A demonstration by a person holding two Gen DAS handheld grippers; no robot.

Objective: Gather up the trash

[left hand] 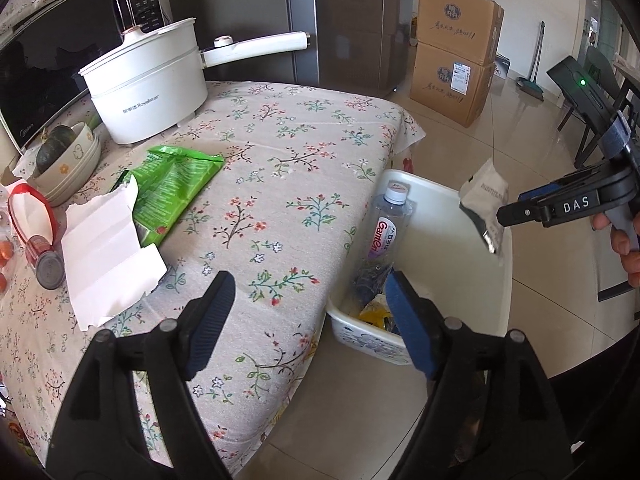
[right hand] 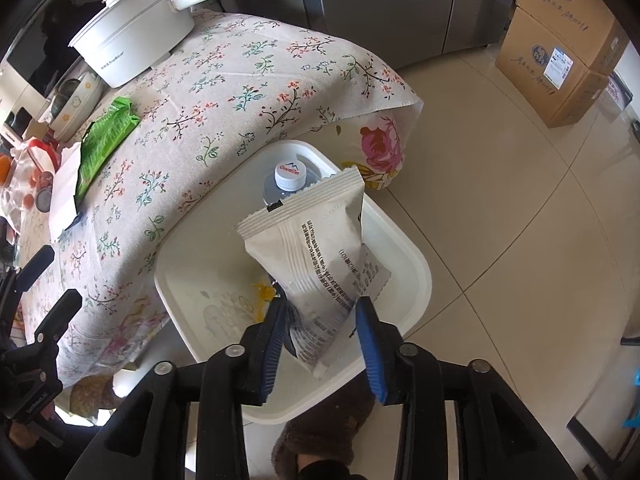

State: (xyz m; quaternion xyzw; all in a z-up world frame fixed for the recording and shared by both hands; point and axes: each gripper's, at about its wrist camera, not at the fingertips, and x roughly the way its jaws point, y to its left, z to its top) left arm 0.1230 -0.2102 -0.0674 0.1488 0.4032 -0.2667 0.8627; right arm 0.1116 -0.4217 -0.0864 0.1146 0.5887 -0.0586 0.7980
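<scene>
A white bin stands on the floor beside the table, holding a clear plastic bottle and yellow scraps. My right gripper is shut on a white snack wrapper, held above the bin. In the left wrist view the wrapper hangs over the bin's far rim, with the bottle inside. My left gripper is open and empty over the table edge. A green snack bag and a torn white carton lie on the table.
The table has a floral cloth. A white electric pot, a microwave, stacked bowls and a red-lidded jar stand at its back left. Cardboard boxes stand on the tiled floor.
</scene>
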